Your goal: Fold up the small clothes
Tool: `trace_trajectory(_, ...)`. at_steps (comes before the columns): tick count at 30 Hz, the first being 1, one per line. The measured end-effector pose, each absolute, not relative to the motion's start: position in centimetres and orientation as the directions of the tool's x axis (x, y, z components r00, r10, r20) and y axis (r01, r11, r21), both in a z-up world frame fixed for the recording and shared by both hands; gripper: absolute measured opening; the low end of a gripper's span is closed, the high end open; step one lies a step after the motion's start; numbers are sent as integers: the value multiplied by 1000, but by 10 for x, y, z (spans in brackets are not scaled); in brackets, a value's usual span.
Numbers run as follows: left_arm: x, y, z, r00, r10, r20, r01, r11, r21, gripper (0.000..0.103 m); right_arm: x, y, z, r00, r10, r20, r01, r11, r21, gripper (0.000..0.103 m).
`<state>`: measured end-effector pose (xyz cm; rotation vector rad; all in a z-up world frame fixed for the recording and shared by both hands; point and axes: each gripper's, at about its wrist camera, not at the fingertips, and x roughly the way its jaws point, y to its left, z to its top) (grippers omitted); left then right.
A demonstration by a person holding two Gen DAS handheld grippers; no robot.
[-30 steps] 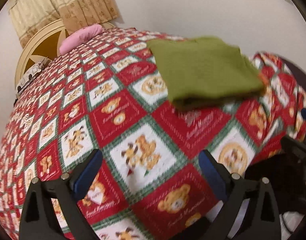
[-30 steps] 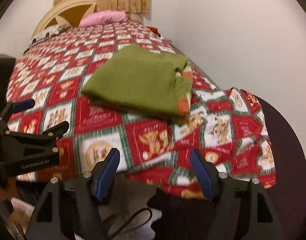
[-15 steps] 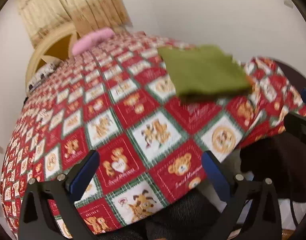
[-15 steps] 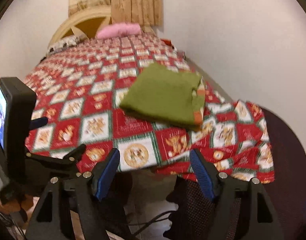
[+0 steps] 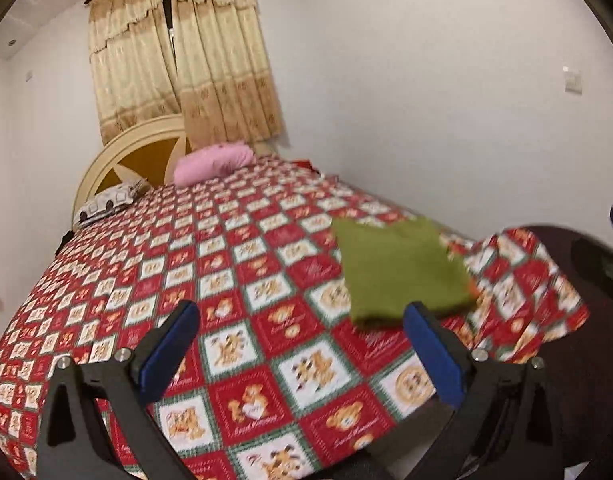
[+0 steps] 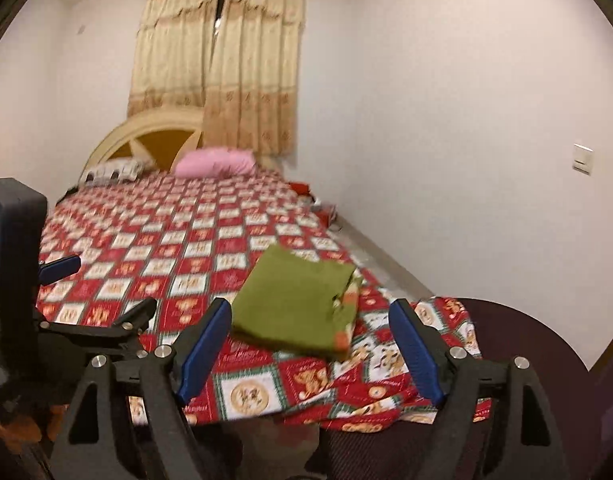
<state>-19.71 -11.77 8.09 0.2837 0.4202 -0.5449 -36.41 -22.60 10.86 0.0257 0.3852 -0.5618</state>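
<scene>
Nothing is being held by the right tool (image 6: 310, 344) — its jaws are opening, with only air between the blue pads. The left tool (image 5: 302, 350) is likewise being carried spread wide and empty. Beyond both, the folded green garment (image 6: 294, 308) is lying flat on the bed (image 5: 154, 280), near its foot edge on the wall-side corner, well apart from either tool. A loose top layer is possibly being left unsecured — the fold could slide open near that edge.

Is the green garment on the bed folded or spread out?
Folded. The green garment lies as a compact rectangle, layered edges showing along its near side.
</scene>
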Motion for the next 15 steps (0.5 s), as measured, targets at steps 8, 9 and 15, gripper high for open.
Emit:
trace_trajectory(8, -211, -124, 97, 792, -481, -377, 557, 822, 120, 103, -380, -239, 117, 757, -579, -304, 600, 799, -27, 86)
trace_trajectory(9, -213, -124, 97, 794, -484, -369, 557, 822, 120, 103, -382, -241, 117, 755, -582, -302, 605, 796, -20, 87)
trace_trajectory(15, -215, -123, 97, 799, -487, -353, 554, 824, 116, 103, -383, -245, 115, 750, -585, -309, 612, 791, -15, 87)
